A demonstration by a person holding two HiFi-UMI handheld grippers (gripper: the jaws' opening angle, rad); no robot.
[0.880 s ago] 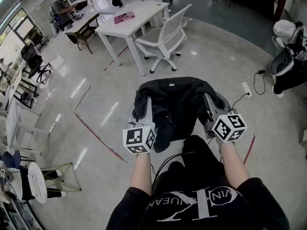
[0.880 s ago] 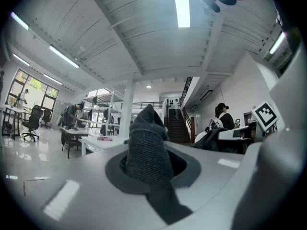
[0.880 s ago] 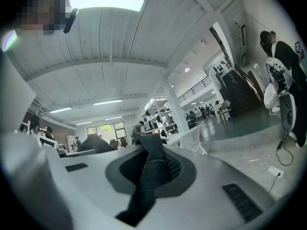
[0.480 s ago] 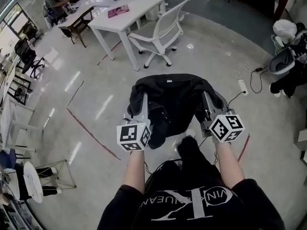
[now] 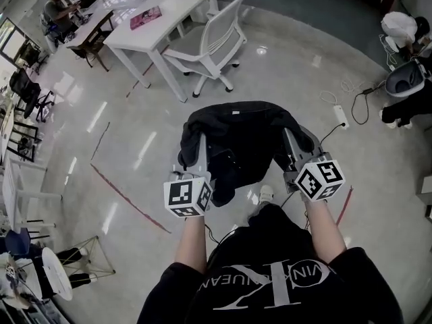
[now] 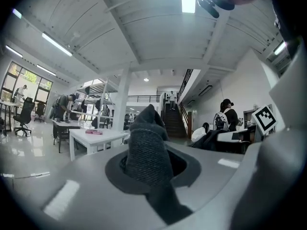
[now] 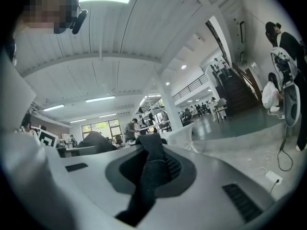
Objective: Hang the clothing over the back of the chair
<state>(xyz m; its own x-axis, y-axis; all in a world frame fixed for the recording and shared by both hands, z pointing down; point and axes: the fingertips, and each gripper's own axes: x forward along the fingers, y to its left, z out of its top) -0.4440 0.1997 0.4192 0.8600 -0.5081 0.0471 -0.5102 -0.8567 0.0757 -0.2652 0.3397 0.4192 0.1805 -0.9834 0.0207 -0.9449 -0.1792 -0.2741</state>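
Observation:
A black garment [image 5: 239, 144] is stretched out in the air between my two grippers, and its loose part sags in the middle. My left gripper [image 5: 192, 139] is shut on its left edge; dark knitted cloth [image 6: 144, 150] is pinched in the jaws in the left gripper view. The right gripper [image 5: 290, 139] is shut on the right edge, and a fold of cloth [image 7: 154, 169] shows between its jaws. Both point level and forward. The white swivel chair [image 5: 210, 47] stands further ahead on the floor, beside a white table [image 5: 165, 15], apart from the garment.
A person sits at a desk [image 5: 59, 4] at the far left. A power strip with cables [image 5: 339, 117] lies on the floor to the right, near dark gear [image 5: 405, 86]. Red tape [image 5: 128, 194] crosses the floor at left. A small round stool [image 5: 57, 272] stands lower left.
Both grippers keep hold of the garment. The chair and table have slid left and a little up in the head view, and a white shoe now shows under the garment.

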